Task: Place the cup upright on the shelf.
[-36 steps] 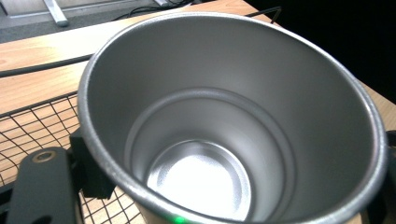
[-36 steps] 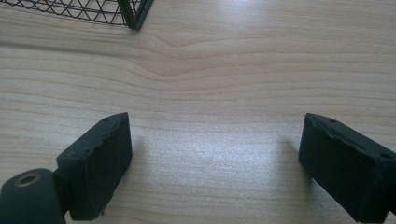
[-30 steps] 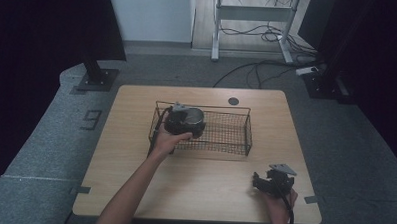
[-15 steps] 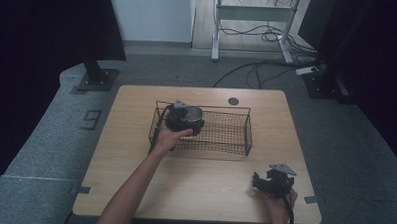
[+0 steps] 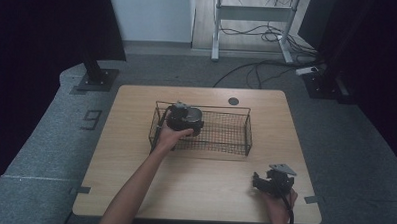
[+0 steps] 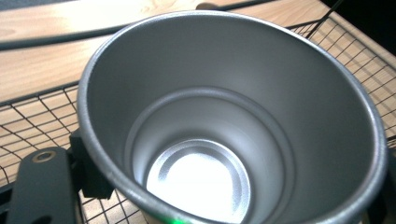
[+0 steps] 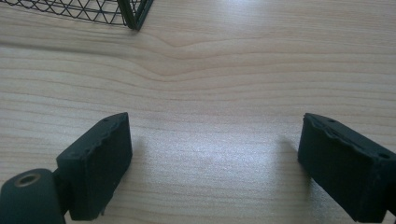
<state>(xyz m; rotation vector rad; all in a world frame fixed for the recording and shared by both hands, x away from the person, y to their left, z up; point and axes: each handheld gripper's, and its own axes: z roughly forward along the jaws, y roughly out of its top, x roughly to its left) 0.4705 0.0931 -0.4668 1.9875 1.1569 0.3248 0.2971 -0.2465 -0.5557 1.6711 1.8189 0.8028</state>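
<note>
A silver metal cup (image 6: 205, 116) sits upright between the jaws of my left gripper (image 5: 182, 119), which is shut on it. One black finger (image 6: 44, 186) presses the cup's outer wall at the lower left. I look straight down into the bare cup. In the high view the cup (image 5: 192, 115) hangs over the left end of a black wire basket (image 5: 226, 109), low between its walls. My right gripper (image 7: 212, 140) rests open on the bare wood with nothing between its pads, near the table's front right corner (image 5: 264, 182).
The wire basket stands mid-table, and one corner of it (image 7: 135, 14) shows beyond the right gripper. A round dark cable hole (image 5: 233, 100) lies behind the basket. Bare wooden tabletop (image 5: 204, 177) stretches in front of the basket.
The left hand has sunk slightly with the cup toward the basket floor. The right gripper has stayed where it was.
</note>
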